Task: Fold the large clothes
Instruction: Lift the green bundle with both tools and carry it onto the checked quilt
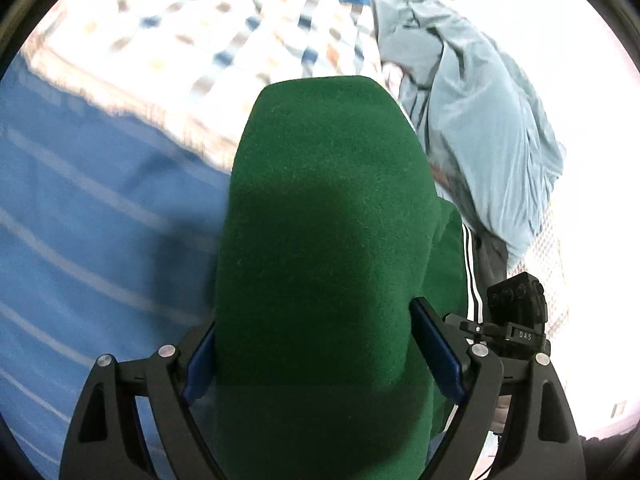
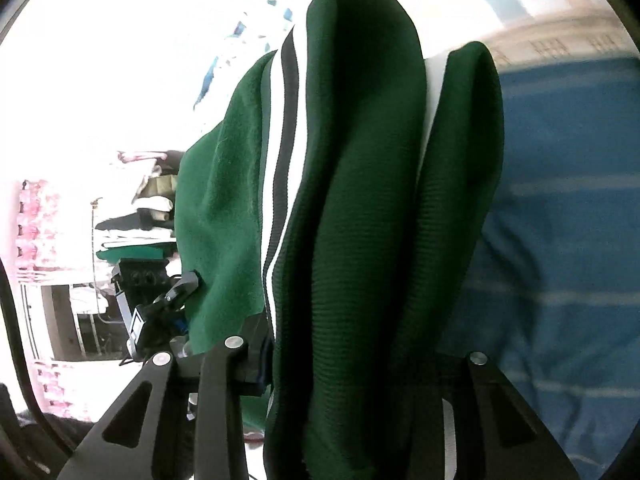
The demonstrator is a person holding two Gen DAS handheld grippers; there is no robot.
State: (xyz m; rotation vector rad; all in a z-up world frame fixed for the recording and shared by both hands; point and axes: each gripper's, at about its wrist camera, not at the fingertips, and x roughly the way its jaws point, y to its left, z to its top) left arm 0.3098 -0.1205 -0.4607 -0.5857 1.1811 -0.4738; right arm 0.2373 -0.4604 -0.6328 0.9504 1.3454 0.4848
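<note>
- Left wrist view: my left hand-held gripper (image 1: 316, 344) clamps the green garment (image 1: 324, 220), lifted so it hangs free.
- Right wrist view: my right hand-held gripper (image 2: 360, 356) pinches its ribbed, striped edge, spreading it for folding.
- Beneath lies the blue striped bed (image 1: 80, 240); a light-blue garment (image 1: 488, 120) waits beyond.

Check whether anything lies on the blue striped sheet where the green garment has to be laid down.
Nothing visible does. Both grippers hold the dark green fleece garment above bare blue striped sheet. The crumpled light blue cloth sits off to one side.
</note>
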